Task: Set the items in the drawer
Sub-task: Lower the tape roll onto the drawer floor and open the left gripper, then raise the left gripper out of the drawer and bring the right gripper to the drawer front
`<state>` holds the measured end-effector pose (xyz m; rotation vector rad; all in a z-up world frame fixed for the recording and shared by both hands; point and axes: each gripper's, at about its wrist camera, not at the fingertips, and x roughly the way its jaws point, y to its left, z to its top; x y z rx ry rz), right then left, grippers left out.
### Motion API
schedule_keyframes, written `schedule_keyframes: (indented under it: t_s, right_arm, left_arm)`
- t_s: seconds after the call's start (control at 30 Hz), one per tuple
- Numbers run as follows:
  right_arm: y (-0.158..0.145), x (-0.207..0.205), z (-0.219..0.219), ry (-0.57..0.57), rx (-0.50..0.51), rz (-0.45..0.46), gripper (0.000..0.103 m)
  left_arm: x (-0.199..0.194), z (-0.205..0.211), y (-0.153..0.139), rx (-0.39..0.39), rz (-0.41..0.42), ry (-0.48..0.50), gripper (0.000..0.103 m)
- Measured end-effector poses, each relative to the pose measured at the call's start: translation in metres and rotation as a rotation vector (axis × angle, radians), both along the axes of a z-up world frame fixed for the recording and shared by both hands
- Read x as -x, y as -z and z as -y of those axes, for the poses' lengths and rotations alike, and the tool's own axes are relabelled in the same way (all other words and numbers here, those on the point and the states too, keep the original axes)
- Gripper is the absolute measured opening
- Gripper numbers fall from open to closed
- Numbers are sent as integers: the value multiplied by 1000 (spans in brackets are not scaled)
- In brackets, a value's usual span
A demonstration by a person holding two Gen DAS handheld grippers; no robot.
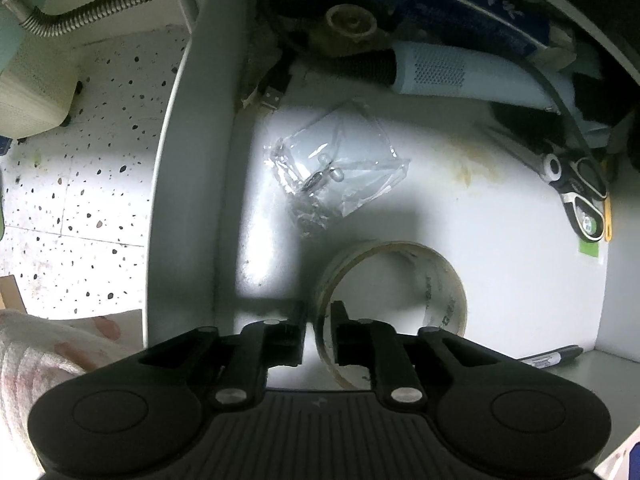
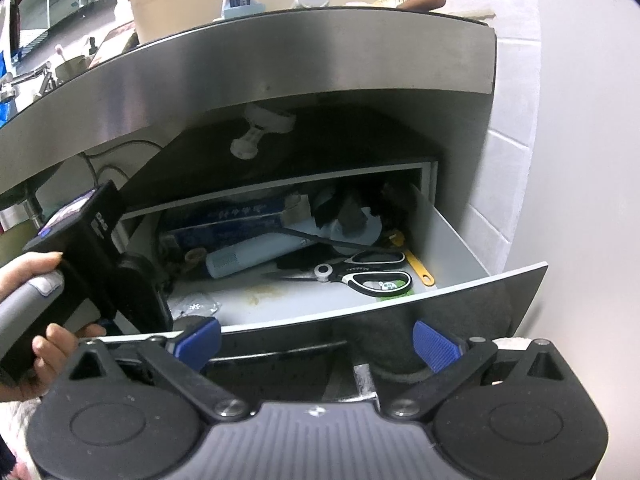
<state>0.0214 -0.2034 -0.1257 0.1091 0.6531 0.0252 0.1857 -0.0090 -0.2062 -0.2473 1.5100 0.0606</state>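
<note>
One drawer (image 2: 460, 248) pulled out, holding scissors (image 2: 360, 276), clear plastic bag (image 1: 340, 164), pale blue cylinder (image 1: 460, 76), blue box (image 2: 224, 220). Left gripper (image 1: 320, 336) inside drawer, jaws clamped on tape roll (image 1: 400, 280) wall. Right gripper (image 2: 316, 344) before drawer front, jaws wide apart, holding nothing.

Drawer (image 2: 452, 236) white inside, dark glossy front. Tape roll (image 1: 394, 280) cream. Scissors (image 2: 360, 278) black-and-white handles. Bag (image 1: 340, 164) clear. Floor (image 1: 80, 184) white, black-speckled. Right gripper (image 2: 316, 344) pads blue, ribbed; left gripper (image 1: 320, 332) black.
</note>
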Motion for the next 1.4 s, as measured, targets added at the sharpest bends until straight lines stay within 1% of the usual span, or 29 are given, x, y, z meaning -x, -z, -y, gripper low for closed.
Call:
schedule_keyframes:
  t_s: [0.2,0.3,0.4,0.47,0.53,0.57,0.67,0.73,0.77,0.8,0.83,0.93,1.03,1.1,1.17,1.2,1.27,1.37,1.4]
  right_arm:
    - [0,1,-2,-5,9,1,103]
    - [0,2,-4,-6,11,7,103]
    - [-2,4,-4,-5,11,27,103]
    - [-3,5,-4,0,19,40,103]
    - [-3,6,-5,5,27,51,103]
    - [-4,7,-5,7,29,55,103]
    - [-5,7,-5,10,33,55,103]
    - [-5,7,-6,3,38,49,103]
    - [-5,8,-7,-1,42,50,103]
    - [-5,8,-8,-5,47,50,103]
    - [-5,8,-10,-7,56,45,103]
    - [-3,8,-14,-14,83,31,103]
    - [-1,10,-19,-28,103,22,103]
    - [0,11,-23,-40,119,12,102]
    - [3,10,-27,-52,142,-9,102]
    - [5,9,-29,-59,151,-19,99]
    - [10,7,-34,-72,168,-47,89]
    - [17,2,-37,-81,174,-85,83]
    - [18,1,-38,-81,177,-89,83]
  left_arm:
    - [2,-2,-10,12,31,-15,16]
    - [8,0,-20,11,71,-10,24]
    - [18,0,-35,-26,176,-3,29]
    - [28,2,-46,-53,254,13,34]
    - [41,2,-57,-67,330,36,42]
    - [48,4,-65,-72,369,50,44]
    - [72,5,-87,-82,486,90,58]
    - [87,0,-100,-85,559,97,70]
    - [93,0,-108,-95,587,95,75]
    - [100,0,-113,-105,609,92,81]
    - [106,-1,-118,-109,631,91,83]
    - [120,2,-128,-125,685,114,83]
    - [133,-1,-136,-139,726,110,83]
    - [142,-7,-141,-123,742,88,83]
    - [151,-13,-145,-76,762,80,83]
    - [155,-15,-148,-54,775,80,83]
    - [165,-16,-153,-55,814,84,86]
    - [173,-15,-159,-71,855,96,87]
    - [174,-14,-160,-68,859,100,87]
